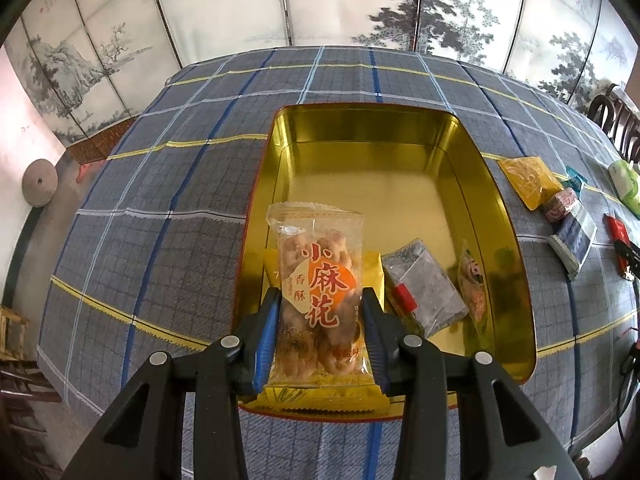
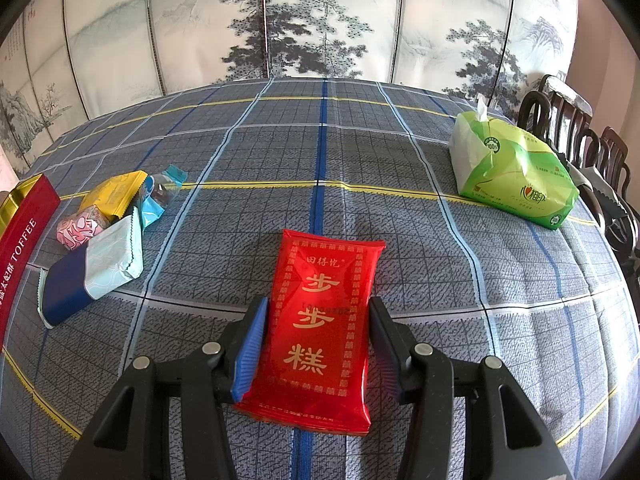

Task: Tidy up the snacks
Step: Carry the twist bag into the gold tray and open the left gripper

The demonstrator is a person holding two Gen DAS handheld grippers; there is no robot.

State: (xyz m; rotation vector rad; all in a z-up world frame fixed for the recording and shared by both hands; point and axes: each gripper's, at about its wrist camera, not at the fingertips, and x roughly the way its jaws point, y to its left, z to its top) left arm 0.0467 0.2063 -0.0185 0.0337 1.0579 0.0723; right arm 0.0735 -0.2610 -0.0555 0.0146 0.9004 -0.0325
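My left gripper is shut on a clear packet of twisted dough snacks with orange lettering, both pads against its sides. It hangs over the near end of the open gold tin. In the tin lie a yellow packet, a dark grey packet and an orange packet leaning on the right wall. My right gripper is shut on a red packet with gold characters, low over the checked cloth. The tin's red side shows at the left edge there.
Between tin and red packet lie a yellow packet, a pink sweet, a teal wrapper and a blue-and-pale packet. A green tissue pack sits far right, dark chairs beyond it. A painted folding screen stands behind the table.
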